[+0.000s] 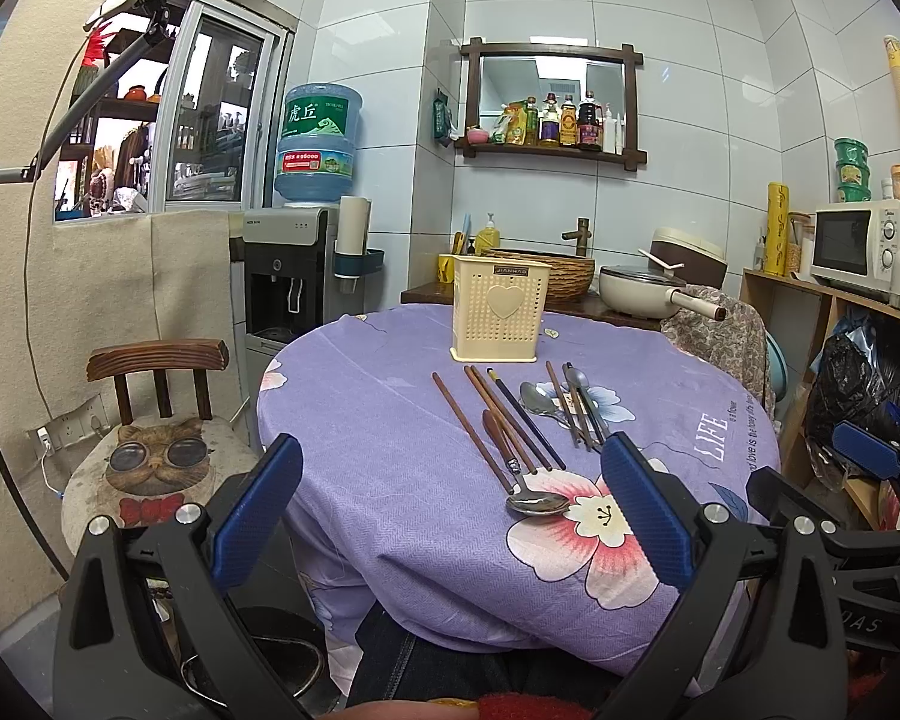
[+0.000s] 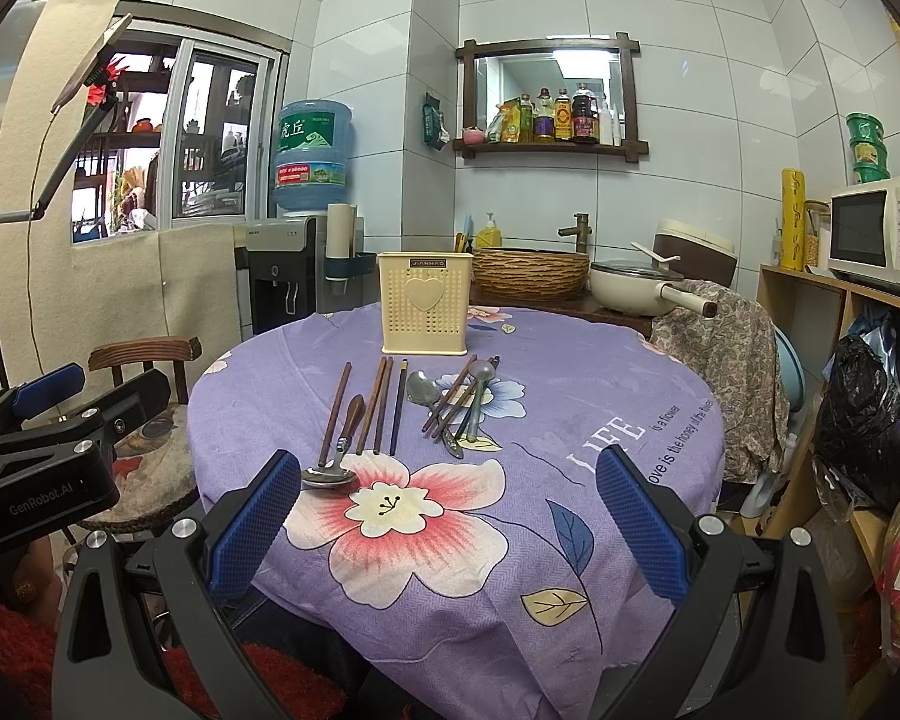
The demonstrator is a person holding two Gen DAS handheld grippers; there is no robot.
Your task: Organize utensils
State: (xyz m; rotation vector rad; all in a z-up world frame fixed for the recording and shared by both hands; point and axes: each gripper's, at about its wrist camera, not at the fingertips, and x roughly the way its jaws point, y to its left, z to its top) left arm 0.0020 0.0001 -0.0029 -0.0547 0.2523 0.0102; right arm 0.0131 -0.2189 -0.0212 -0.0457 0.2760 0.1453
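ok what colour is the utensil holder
Cream, with a heart on its perforated front; the holder shows best in the right wrist view.

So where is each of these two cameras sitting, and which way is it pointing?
Left wrist: rides the left gripper, facing across the table at the holder; its open fingers show, the right gripper at right.
Right wrist: rides the right gripper, same direction; open fingers, left gripper at left.
Shared: holder, wooden-handled spoon, chopsticks.

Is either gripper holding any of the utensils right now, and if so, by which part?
Nothing is held. The left gripper and right gripper are both open and empty; the utensils lie on the table.
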